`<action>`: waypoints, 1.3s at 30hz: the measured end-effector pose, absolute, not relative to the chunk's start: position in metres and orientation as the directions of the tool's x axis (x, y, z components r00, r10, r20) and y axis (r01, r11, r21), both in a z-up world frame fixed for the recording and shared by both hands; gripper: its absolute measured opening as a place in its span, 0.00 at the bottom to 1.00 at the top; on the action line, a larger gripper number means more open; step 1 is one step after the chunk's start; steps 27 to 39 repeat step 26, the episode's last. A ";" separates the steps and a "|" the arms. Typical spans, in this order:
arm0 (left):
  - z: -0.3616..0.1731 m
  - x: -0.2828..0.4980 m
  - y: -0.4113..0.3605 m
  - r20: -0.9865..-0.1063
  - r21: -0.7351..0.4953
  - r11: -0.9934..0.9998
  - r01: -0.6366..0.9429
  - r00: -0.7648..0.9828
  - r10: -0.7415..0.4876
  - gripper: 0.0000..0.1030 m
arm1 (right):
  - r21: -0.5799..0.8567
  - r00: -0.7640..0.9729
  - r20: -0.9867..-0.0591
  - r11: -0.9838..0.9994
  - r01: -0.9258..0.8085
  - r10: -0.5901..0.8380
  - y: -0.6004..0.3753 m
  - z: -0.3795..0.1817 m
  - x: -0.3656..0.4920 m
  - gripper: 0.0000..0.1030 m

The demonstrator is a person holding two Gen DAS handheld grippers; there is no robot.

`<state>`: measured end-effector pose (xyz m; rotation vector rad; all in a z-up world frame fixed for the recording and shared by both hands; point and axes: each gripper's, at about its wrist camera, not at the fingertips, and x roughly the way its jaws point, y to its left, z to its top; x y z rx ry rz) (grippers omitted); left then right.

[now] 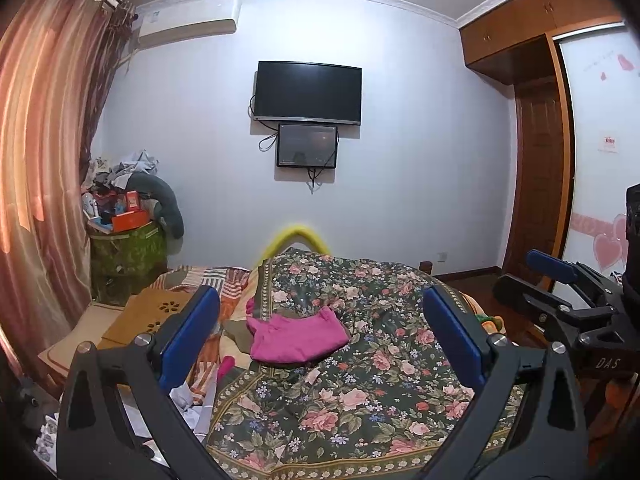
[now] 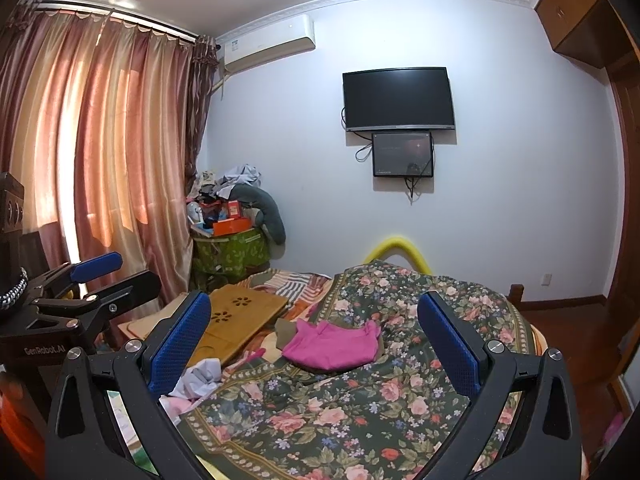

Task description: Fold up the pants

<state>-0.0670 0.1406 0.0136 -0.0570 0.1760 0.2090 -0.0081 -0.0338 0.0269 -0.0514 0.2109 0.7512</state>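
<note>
A floral quilt (image 1: 360, 400) covers the bed under both claws; the left gripper (image 1: 320, 340) and right gripper (image 2: 314, 344) hang released, holding nothing. Ahead of both, well apart from the fingers, the pink pants (image 1: 296, 338) lie bunched. Beyond them loose bedding could get pinched along, I judge.

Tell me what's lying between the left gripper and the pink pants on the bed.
Only floral quilt lies between the open left gripper and the pink pants, shown in the left wrist view.
</note>
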 end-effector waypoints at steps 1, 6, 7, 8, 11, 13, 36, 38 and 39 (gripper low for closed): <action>0.014 -0.067 0.140 -0.180 -0.037 0.977 -0.208 0.964 0.198 1.00 | 0.029 0.711 -0.208 0.731 -0.682 0.672 -0.034 0.027 -0.008 1.00; 0.013 -0.068 0.136 -0.172 -0.033 0.980 -0.195 0.967 0.187 1.00 | 0.031 0.710 -0.207 0.730 -0.683 0.673 -0.034 0.028 -0.009 1.00; 0.013 -0.068 0.136 -0.170 -0.032 0.980 -0.198 0.967 0.190 1.00 | 0.031 0.710 -0.206 0.729 -0.683 0.674 -0.033 0.028 -0.010 1.00; 0.013 -0.068 0.136 -0.170 -0.032 0.979 -0.201 0.966 0.193 1.00 | 0.029 0.711 -0.205 0.730 -0.683 0.673 -0.033 0.029 -0.010 1.00; 0.013 -0.067 0.138 -0.180 -0.041 0.981 -0.190 0.967 0.180 1.00 | 0.027 0.711 -0.201 0.729 -0.684 0.674 -0.034 0.028 -0.011 1.00; 0.013 -0.067 0.138 -0.181 -0.049 0.980 -0.191 0.967 0.180 1.00 | 0.027 0.712 -0.197 0.730 -0.683 0.674 -0.035 0.029 -0.012 1.00; 0.011 -0.062 0.141 -0.194 -0.060 0.980 -0.189 0.965 0.175 1.00 | 0.043 0.711 -0.208 0.733 -0.679 0.671 -0.037 0.026 -0.007 1.00; 0.011 -0.062 0.141 -0.194 -0.060 0.980 -0.189 0.965 0.175 1.00 | 0.043 0.711 -0.208 0.733 -0.679 0.671 -0.037 0.026 -0.007 1.00; 0.011 -0.062 0.141 -0.194 -0.060 0.980 -0.189 0.965 0.175 1.00 | 0.043 0.711 -0.208 0.733 -0.679 0.671 -0.037 0.026 -0.007 1.00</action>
